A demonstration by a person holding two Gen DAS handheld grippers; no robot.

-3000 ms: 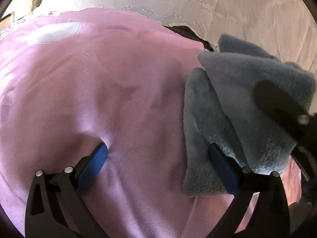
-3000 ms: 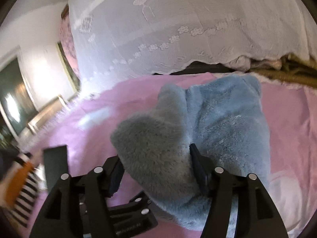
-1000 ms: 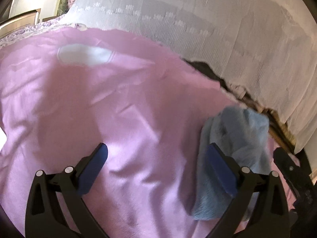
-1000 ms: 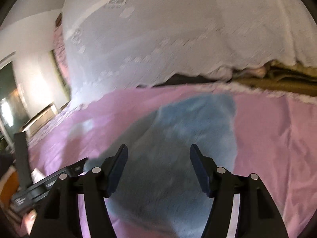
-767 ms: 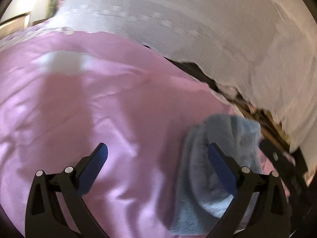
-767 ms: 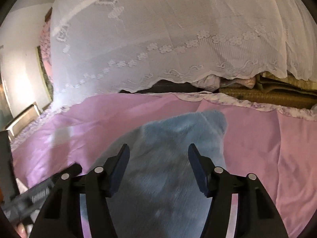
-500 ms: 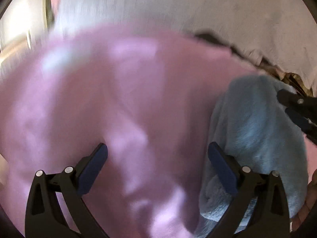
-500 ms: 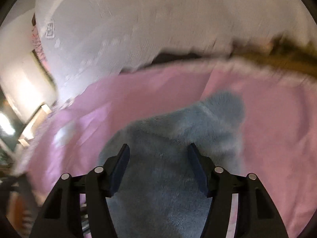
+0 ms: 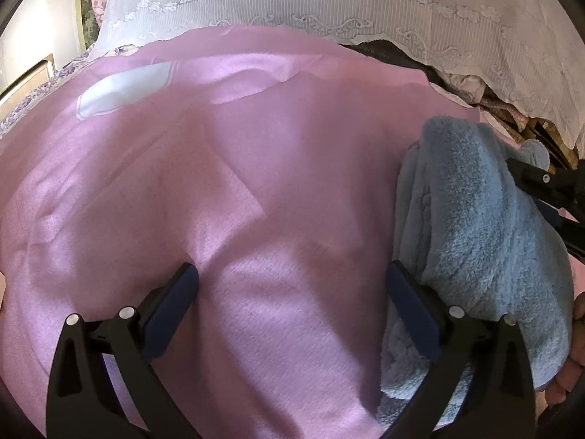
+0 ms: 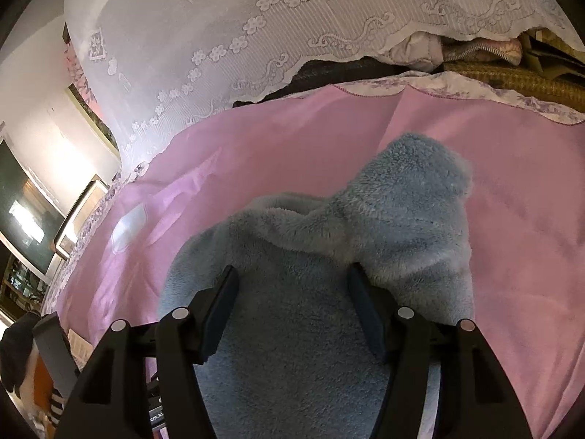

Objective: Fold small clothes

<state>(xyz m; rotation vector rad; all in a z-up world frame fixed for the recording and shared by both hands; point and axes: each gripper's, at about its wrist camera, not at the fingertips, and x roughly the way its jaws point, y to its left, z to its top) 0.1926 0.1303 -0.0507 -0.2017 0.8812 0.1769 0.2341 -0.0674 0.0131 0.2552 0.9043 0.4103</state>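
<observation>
A fluffy grey-blue garment [image 9: 486,241] lies bunched and folded over on a pink blanket [image 9: 256,190]. In the left wrist view it sits at the right, beside and behind my right finger. My left gripper [image 9: 290,281] is open and empty, low over the bare pink blanket. In the right wrist view the garment [image 10: 329,274] fills the lower middle. My right gripper [image 10: 292,281] is open, its fingers [image 10: 219,303] spread over the garment's fleece without pinching it. The right gripper's black frame [image 9: 548,186] shows at the left wrist view's right edge.
A white lace cover [image 9: 365,7] hangs over piled bedding behind the blanket. Darker and brown fabrics [image 10: 512,73] lie beneath its edge. Framed pictures and a dark screen [image 10: 33,212] stand at the far left. A white patch [image 9: 120,87] marks the blanket's far left.
Three seconds ago my right gripper was shut on the garment; it has let go and now hovers open over it. Both grippers dropped back toward the blanket; the garment lies more bunched.
</observation>
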